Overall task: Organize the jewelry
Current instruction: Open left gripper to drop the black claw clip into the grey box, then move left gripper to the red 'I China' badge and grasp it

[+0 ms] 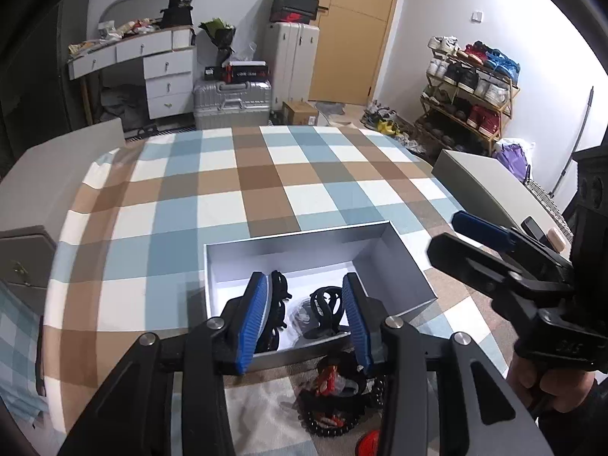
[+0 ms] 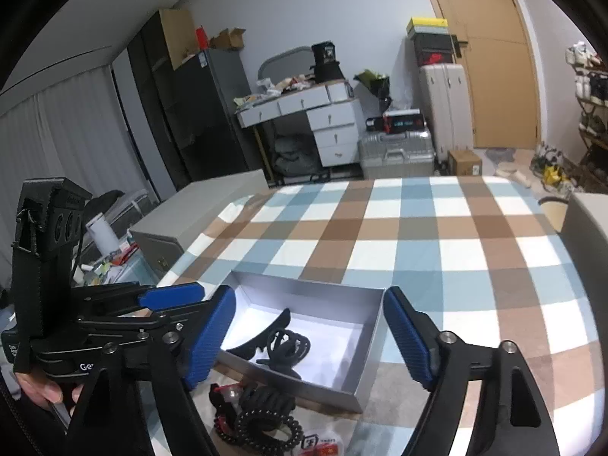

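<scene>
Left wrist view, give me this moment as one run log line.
left gripper: open, above box | box: black hair clips inside | right gripper: open, empty | pile: outside box

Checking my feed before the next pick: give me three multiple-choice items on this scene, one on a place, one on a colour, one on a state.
1. Where do the black hair clips lie?
A. in the box
B. on the bare cloth
C. on the suitcase

2. What colour are the gripper pads?
A. red
B. blue
C. green

3. How does the right gripper stand?
A. shut on a clip
B. shut on the box wall
C. open, holding nothing

Answers:
1 A: both clips rest on the white floor of the box.
2 B: the ribbed pads are blue in both views.
3 C: its jaws stand wide apart above the box, with nothing pressed between them.
</scene>
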Demonstrator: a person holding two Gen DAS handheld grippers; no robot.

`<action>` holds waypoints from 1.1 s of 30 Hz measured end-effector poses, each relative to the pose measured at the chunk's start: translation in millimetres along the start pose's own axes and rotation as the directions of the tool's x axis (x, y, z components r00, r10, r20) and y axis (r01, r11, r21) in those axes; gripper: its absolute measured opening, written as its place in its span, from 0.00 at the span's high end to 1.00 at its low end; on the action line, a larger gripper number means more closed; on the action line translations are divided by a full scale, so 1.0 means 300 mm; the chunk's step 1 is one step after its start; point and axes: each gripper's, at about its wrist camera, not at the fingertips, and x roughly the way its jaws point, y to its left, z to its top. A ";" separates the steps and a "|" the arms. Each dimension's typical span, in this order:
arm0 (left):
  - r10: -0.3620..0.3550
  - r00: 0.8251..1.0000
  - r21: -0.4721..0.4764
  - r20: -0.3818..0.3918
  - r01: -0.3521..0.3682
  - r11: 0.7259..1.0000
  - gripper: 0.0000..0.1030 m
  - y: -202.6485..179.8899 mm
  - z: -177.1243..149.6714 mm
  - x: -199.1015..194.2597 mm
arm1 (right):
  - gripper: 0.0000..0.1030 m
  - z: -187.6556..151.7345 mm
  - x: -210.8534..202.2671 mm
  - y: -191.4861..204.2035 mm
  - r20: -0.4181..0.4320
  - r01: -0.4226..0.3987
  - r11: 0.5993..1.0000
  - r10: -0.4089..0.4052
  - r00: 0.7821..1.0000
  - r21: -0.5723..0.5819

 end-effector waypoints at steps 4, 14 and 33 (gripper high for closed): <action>0.030 0.999 -0.003 0.045 -0.030 1.000 0.49 -0.004 -0.008 -0.041 | 0.14 -0.002 -0.044 0.020 0.029 0.006 1.000 -0.005 1.000 -0.013; 0.111 0.980 -0.004 0.162 -0.112 0.994 0.22 -0.027 -0.050 -0.133 | 0.02 -0.039 -0.153 0.065 0.117 0.072 0.996 -0.066 0.991 -0.051; 0.133 0.980 -0.013 0.146 -0.133 0.991 0.02 -0.075 -0.253 -0.121 | 0.00 -0.214 -0.259 0.078 0.088 0.112 0.992 -0.106 0.990 -0.064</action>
